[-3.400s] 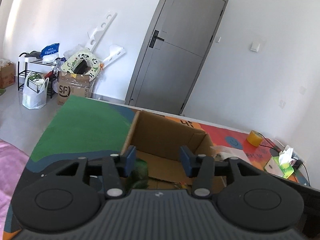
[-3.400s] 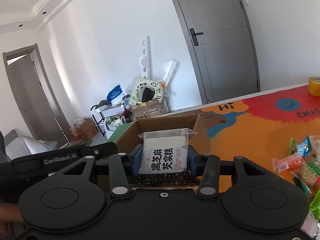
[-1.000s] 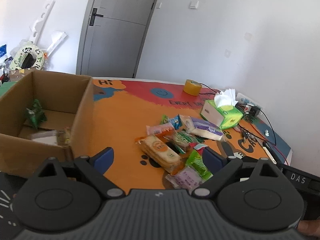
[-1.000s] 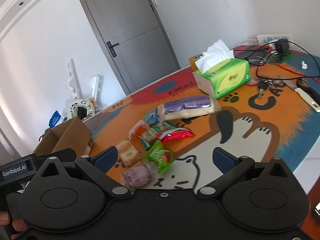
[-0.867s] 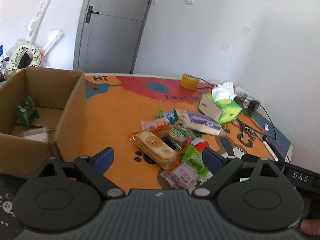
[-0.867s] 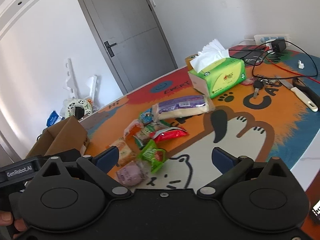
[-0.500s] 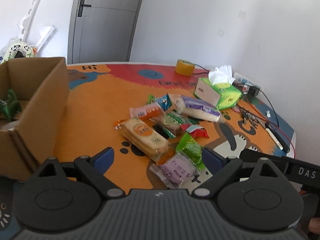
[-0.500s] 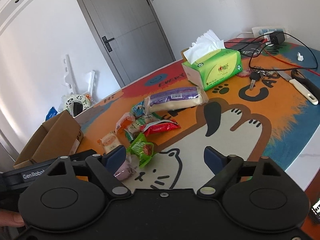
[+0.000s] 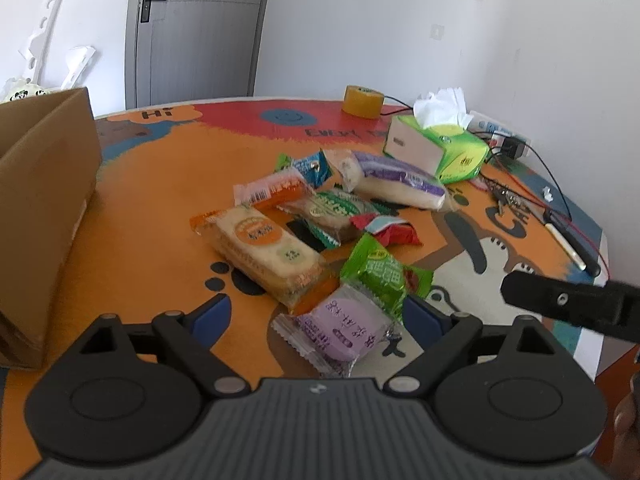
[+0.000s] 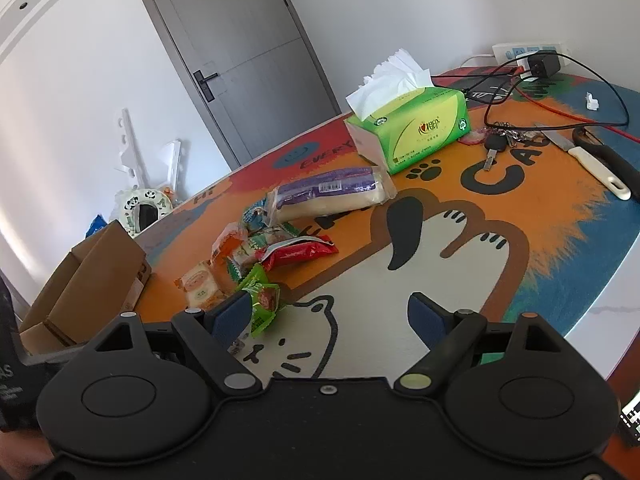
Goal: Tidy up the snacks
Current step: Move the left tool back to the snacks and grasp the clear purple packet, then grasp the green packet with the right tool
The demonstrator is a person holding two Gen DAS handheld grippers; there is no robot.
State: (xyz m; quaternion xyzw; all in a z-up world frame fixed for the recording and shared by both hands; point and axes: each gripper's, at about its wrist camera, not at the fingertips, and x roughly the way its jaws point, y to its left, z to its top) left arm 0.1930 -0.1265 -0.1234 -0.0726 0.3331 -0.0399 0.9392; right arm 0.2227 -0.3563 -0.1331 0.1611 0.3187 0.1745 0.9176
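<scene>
Both grippers left the box; jaws wide, empty; purple packet perhaps partly hidden.

— Is the light good here?
— Yes, bright soft daylight; shadows under the snack packets are weak. Both views are sharp, but walls bend strongly at the edges.

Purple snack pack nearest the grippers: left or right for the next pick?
Left. The left gripper is open with the purple snack pack between its fingers; the right gripper, also open, faces bare mat.
</scene>
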